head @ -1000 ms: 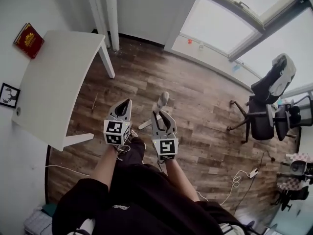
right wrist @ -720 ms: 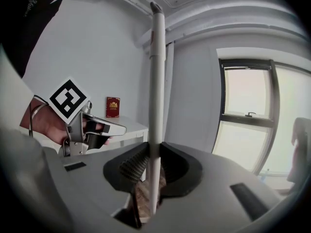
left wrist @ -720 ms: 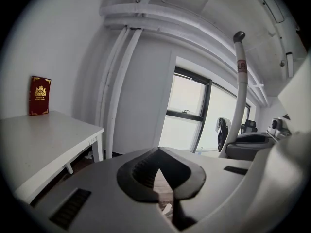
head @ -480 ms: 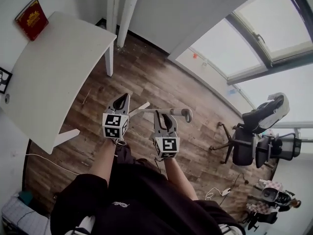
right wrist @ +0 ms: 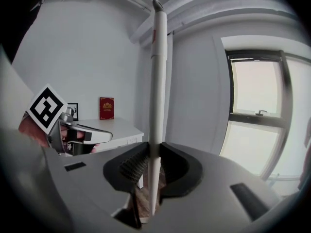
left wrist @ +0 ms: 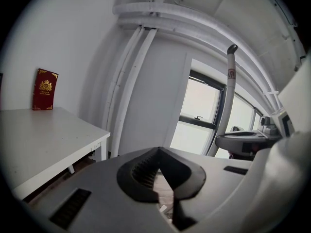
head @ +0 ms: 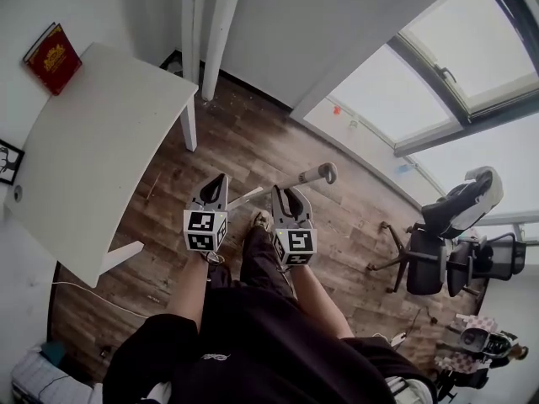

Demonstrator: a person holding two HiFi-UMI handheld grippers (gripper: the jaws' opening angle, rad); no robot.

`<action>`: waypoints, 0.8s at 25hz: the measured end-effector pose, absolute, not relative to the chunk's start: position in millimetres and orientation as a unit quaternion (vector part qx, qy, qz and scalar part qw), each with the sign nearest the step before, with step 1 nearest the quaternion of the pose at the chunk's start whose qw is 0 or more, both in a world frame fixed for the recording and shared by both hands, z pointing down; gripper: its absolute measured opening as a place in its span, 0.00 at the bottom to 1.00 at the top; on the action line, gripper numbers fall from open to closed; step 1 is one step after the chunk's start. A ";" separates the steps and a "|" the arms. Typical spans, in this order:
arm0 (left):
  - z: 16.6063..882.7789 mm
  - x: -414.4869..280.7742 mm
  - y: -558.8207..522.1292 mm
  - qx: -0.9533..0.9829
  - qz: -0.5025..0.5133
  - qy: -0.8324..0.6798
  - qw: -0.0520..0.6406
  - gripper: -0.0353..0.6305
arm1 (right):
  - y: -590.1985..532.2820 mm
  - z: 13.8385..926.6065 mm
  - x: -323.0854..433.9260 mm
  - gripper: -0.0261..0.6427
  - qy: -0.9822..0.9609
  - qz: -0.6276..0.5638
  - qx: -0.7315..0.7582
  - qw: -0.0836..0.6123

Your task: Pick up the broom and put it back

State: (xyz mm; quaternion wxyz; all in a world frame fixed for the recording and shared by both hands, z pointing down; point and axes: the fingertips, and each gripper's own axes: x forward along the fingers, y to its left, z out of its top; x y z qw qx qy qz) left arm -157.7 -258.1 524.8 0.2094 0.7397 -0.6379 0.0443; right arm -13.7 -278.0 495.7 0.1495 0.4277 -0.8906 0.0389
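The broom's white handle [head: 313,176] runs slantwise between the two grippers, its rounded end up and to the right. My right gripper [head: 285,195] is shut on it, and in the right gripper view the handle [right wrist: 158,76] rises straight up from between the pads [right wrist: 134,169]. The broom's head is hidden. My left gripper [head: 216,185] hangs just left of the handle, shut and empty, its tips meeting [left wrist: 157,150]. From the left gripper view the handle [left wrist: 228,101] and the right gripper [left wrist: 245,142] stand to the right.
A white table [head: 93,141] stands at the left against the wall, with a red book [head: 52,57] leaning behind it. White pipes [head: 204,23] run up the wall ahead. Windows fill the right, with office chairs [head: 455,225] below. A cable [head: 84,295] lies on the wood floor.
Both grippers have moved across the room toward the wall and table. The broom handle's free end has swung from pointing ahead to slanting up and right.
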 end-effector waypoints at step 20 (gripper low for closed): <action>551.5 -44.9 -503.2 0.771 0.131 -0.592 0.192 0.05 | -516.2 545.6 58.2 0.17 -0.861 0.125 0.479 0.119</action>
